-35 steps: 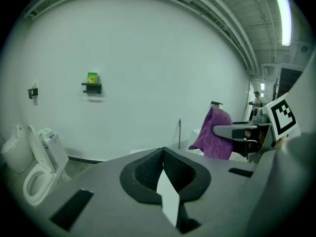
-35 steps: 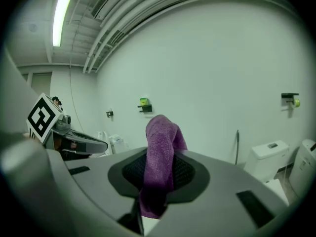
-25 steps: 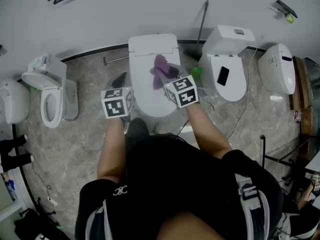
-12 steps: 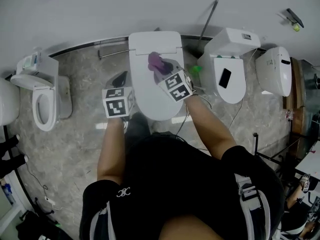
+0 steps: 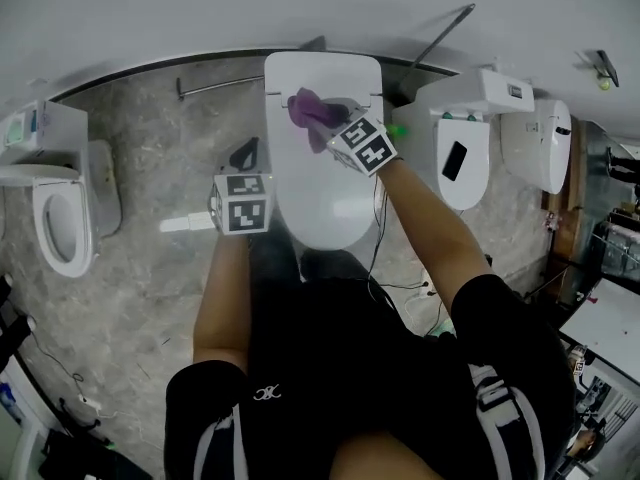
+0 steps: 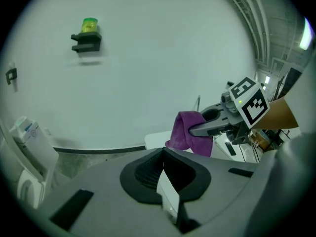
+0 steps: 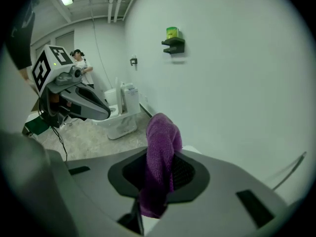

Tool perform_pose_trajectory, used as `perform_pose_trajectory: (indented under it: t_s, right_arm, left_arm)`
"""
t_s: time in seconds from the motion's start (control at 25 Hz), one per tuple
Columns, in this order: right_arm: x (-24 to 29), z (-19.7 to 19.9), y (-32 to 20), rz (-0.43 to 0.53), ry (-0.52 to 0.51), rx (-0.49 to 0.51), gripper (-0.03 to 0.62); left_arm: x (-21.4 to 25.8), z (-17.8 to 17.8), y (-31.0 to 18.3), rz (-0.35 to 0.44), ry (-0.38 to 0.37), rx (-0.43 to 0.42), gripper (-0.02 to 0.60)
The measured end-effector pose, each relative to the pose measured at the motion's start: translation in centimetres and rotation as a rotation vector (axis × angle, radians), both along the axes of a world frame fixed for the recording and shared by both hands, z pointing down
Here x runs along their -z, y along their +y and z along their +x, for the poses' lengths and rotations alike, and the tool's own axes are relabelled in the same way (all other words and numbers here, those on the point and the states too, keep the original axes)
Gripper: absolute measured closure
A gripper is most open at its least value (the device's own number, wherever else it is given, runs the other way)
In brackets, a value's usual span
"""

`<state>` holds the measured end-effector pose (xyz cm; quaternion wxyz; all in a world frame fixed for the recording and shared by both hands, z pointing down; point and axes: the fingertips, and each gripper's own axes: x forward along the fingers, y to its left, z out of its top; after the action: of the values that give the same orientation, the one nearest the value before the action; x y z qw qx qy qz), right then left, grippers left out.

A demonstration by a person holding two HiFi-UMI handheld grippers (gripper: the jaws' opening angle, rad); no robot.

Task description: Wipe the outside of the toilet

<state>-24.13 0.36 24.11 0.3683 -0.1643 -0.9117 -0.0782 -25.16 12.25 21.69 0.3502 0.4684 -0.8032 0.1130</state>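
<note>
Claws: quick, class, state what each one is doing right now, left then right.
Left claw: closed, empty.
Right claw: closed on the purple cloth.

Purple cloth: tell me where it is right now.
Head view, centre top: the purple cloth is clamped in the right claw, over the back end of the middle toilet, close to the wall.

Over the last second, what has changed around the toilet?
The right gripper carried the purple cloth along the toilet lid toward its wall end. Unchanged: it stays shut on the cloth, and the left gripper stays shut and empty beside the toilet's left side.
</note>
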Motion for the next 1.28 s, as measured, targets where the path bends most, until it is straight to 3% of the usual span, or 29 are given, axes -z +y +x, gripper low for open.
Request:
perform_pose_trajectory:
  t_s: [0.28, 0.64, 0.96, 1.16, 1.28]
  right_arm:
    - [-9.2, -6.8, -2.7, 0.089, 0.056, 0.06, 0.513]
    - [-20.9, -14.7, -7.5, 0.127, 0.079, 0.003, 0.513]
    - [-26.9, -17.1, -6.8, 0.273, 0.159, 0.106, 0.512]
    - [-28.0, -17.6, -7.3, 0.106, 0.267, -0.031, 0.511]
    - [-28.2, -17.7, -7.3, 0.107, 0.285, -0.029, 0.511]
  left_arm:
    - [-7.2, -4.5, -1.4, 0.058, 0.101, 0.05, 0.574]
    - [-18.7, -8.4, -1.8, 0.07, 0.194, 0.142, 0.574]
    - [-22.5, -8.0, -2.3, 0.078, 0.232, 0.166, 0.572]
    - [-24.1, -7.2, -1.7, 0.064, 0.246, 0.155, 0.572]
    - [-24.7, -6.8, -2.0, 0.06, 0.244, 0.152, 0.574]
